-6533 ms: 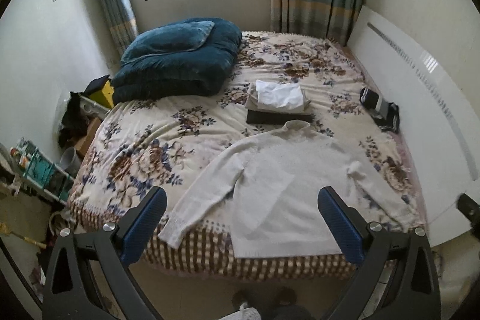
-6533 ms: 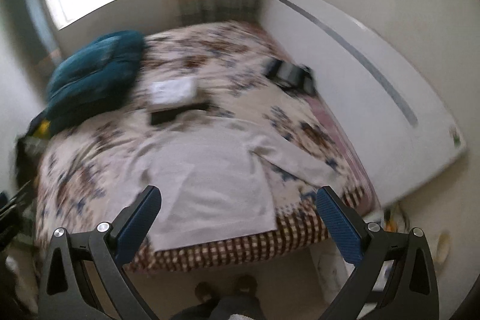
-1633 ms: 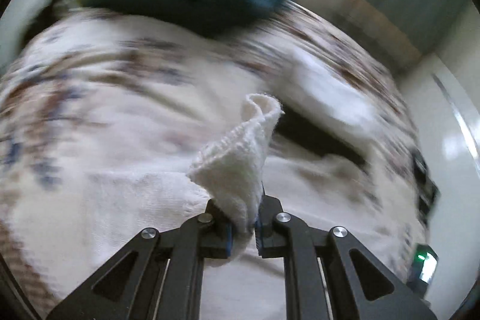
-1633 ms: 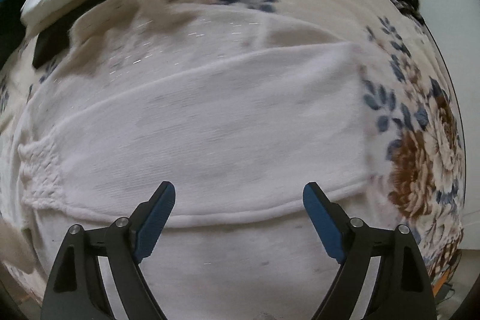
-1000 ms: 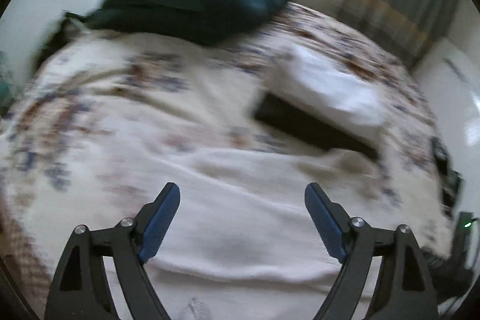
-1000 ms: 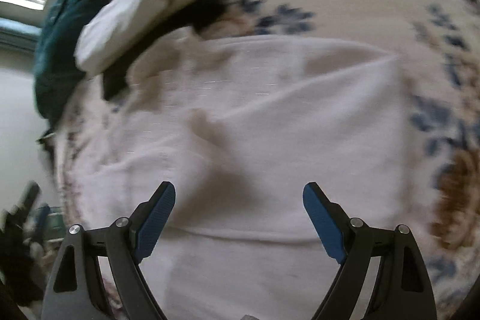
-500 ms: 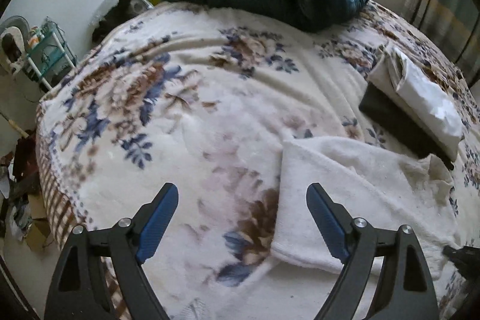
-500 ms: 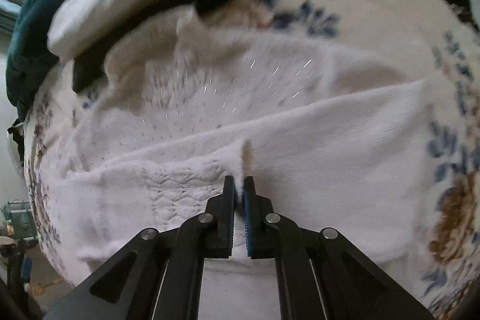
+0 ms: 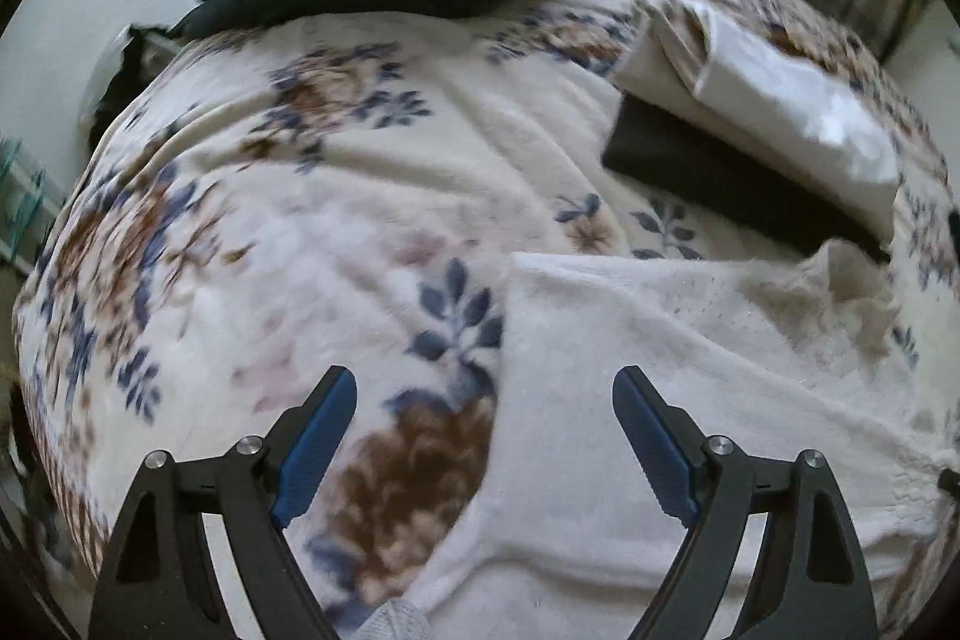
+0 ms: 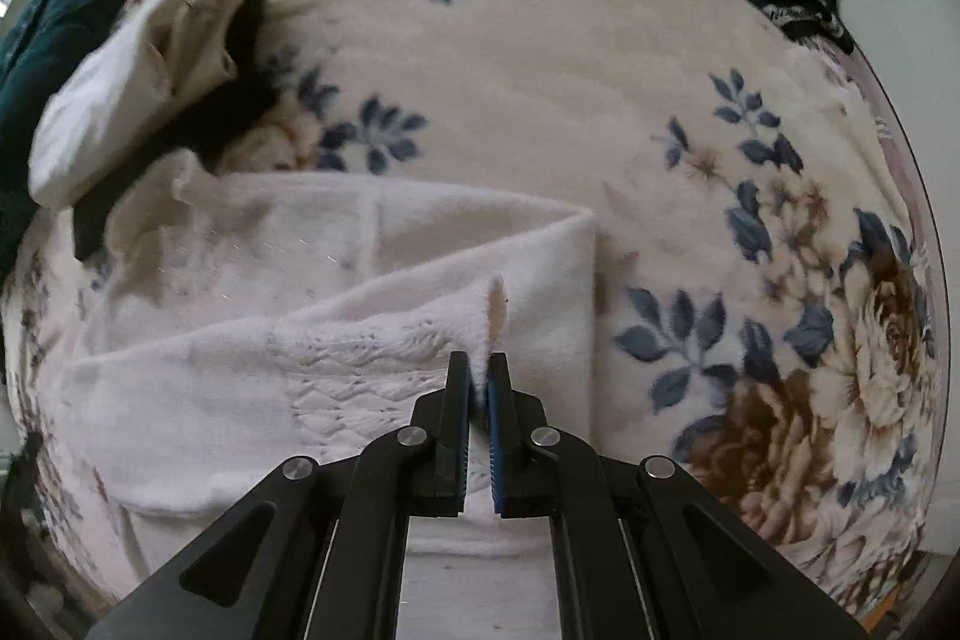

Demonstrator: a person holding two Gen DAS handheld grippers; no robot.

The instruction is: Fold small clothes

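While the left tongs (image 9: 483,403) gape, the right tongs (image 10: 479,376) pinch the sweater (image 10: 336,340).

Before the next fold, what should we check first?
1. Right gripper shut on the sweater cuff: ok.
2. Left gripper open, holding nothing: ok.
3. Left gripper over the sweater's left edge: ok.
4. Both sleeves folded in across the body: cannot tell.
5. Folded stack apart from the sweater: not ok, the collar looks to touch it.
6. Hem lying flat: cannot tell, hidden behind the grippers.
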